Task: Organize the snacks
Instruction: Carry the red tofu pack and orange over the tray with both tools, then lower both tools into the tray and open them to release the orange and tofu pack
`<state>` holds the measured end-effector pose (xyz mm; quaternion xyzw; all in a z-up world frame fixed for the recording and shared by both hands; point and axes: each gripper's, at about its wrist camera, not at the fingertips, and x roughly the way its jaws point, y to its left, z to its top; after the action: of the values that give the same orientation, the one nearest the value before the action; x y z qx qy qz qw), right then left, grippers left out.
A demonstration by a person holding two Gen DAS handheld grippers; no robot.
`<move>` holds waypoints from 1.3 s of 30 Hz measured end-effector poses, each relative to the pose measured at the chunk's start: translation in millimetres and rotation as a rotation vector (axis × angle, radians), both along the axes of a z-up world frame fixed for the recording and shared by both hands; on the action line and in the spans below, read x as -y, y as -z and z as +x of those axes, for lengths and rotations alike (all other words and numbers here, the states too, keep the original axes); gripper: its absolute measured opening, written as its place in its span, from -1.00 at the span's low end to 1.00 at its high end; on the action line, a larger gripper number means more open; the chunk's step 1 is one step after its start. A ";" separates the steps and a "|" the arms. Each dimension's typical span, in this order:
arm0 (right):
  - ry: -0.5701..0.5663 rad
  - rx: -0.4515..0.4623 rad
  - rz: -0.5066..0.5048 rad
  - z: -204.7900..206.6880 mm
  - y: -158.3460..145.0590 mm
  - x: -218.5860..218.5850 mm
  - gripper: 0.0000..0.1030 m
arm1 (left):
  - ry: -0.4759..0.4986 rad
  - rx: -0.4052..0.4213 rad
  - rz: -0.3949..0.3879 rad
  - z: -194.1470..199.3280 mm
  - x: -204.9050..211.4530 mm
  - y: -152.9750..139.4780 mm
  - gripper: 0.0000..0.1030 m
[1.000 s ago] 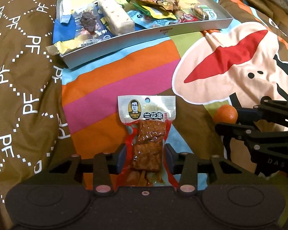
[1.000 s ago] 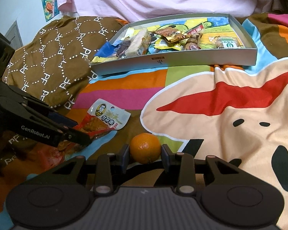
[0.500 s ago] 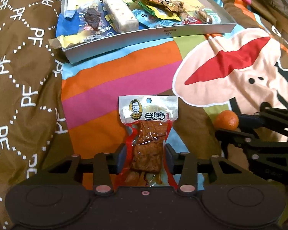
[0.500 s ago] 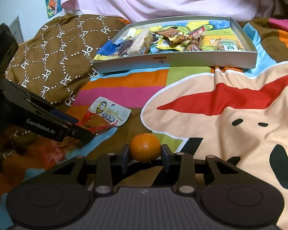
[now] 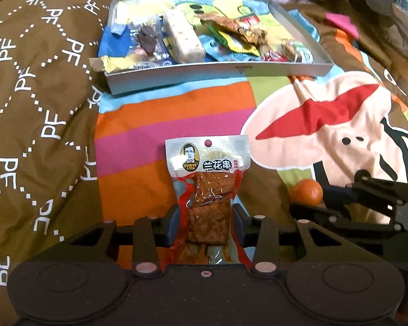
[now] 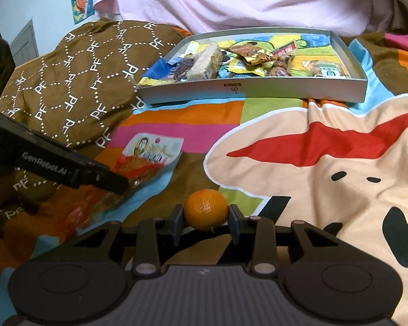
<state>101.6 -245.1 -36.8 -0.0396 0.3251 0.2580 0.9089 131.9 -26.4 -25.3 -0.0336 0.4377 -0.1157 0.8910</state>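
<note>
A clear snack packet of brown tofu pieces with a silver header sticks out forward from my left gripper, whose pads press on its lower half. My right gripper is shut on a small orange mandarin, just above the bedspread. In the left wrist view the mandarin shows at the right in the black right fingers. In the right wrist view the left gripper comes in from the left with the packet, which looks blurred. A grey tray holding several wrapped snacks lies farther back.
Everything rests on a colourful cartoon bedspread. A brown patterned pillow rises at the left beside the tray. A person's pale pink shirt fills the background behind the tray.
The left gripper has rolled a little with the packet still in its grip, so the tray now sits more centred in its view. The right gripper and mandarin have hardly moved.
</note>
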 end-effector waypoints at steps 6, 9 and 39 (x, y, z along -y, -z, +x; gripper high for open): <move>-0.028 0.054 -0.003 -9.2 -5.4 -2.0 -0.26 | -0.051 0.077 -0.055 -5.4 -0.8 -9.3 -0.19; -0.037 0.077 0.008 -10.4 -11.9 -1.9 -0.26 | -0.086 0.123 -0.079 -2.7 -3.8 -19.5 -0.18; -0.061 0.181 -0.068 138.9 -78.1 -50.7 -0.25 | -0.357 0.329 -0.093 181.8 -39.7 -68.9 -0.15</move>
<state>240.5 -194.4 41.4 -0.1034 0.2489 0.2698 0.9244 313.8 13.3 43.6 -0.1318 0.2681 0.0197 0.9541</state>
